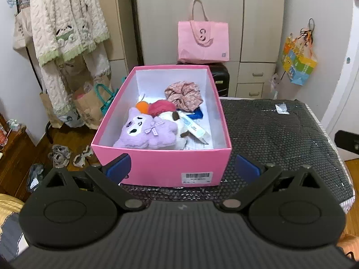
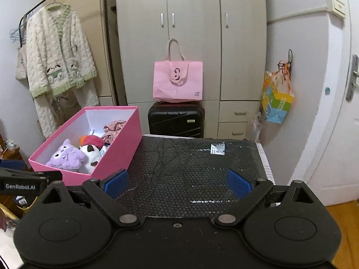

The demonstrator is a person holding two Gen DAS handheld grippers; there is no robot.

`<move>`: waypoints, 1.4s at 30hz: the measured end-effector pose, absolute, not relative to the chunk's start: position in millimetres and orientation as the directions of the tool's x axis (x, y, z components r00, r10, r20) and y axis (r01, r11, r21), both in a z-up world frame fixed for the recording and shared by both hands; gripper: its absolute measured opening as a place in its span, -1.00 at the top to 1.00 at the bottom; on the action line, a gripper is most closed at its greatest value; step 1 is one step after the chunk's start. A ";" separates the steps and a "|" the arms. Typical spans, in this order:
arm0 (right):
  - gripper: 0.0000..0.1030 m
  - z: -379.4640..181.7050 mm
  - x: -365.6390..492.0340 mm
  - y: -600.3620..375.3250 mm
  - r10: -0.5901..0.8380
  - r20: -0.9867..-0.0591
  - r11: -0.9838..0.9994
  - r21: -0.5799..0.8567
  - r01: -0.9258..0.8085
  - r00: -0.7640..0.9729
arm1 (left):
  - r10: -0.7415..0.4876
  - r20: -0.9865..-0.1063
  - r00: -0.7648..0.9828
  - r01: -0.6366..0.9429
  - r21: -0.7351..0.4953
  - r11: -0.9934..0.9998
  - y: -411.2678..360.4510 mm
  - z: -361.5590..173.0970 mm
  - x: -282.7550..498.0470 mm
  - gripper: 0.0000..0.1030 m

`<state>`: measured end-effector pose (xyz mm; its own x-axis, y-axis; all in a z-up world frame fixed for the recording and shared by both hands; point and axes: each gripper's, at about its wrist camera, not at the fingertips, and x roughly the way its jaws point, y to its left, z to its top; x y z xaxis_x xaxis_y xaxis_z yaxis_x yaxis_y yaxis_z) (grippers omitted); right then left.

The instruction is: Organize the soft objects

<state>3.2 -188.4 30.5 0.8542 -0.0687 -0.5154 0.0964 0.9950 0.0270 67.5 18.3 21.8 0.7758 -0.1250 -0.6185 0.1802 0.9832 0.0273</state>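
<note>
Both hand-held grippers, left (image 1: 182, 168) and right (image 2: 177, 182), gape wide and empty. Inside the pink shoebox (image 1: 161, 165) on the surface lies the purple plush (image 1: 145, 130). It looks light and squashy, best pinched across its body.

The pink box (image 1: 161, 165) looks like smooth matt cardboard, white inside. In it, the purple plush (image 1: 145, 130) is fuzzy cloth, and behind that lies a crinkled fabric scrunchie (image 1: 182, 95). Under the box, the black bubble wrap (image 2: 190, 168) is glossy, dimpled plastic.
</note>
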 end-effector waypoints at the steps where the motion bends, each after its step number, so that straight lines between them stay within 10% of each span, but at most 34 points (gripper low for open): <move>1: -0.88 30.2 1.6 -188.0 -0.076 -0.514 0.995 0.022 0.102 0.854 | -0.129 -0.612 0.780 0.184 0.028 0.983 17.9 22.6 64.3 -0.96; 42: -0.88 22.1 -25.5 -183.3 -0.149 -0.479 0.988 -0.043 0.146 0.865 | -0.095 -0.535 0.839 0.174 0.099 0.980 8.4 18.7 27.6 -0.96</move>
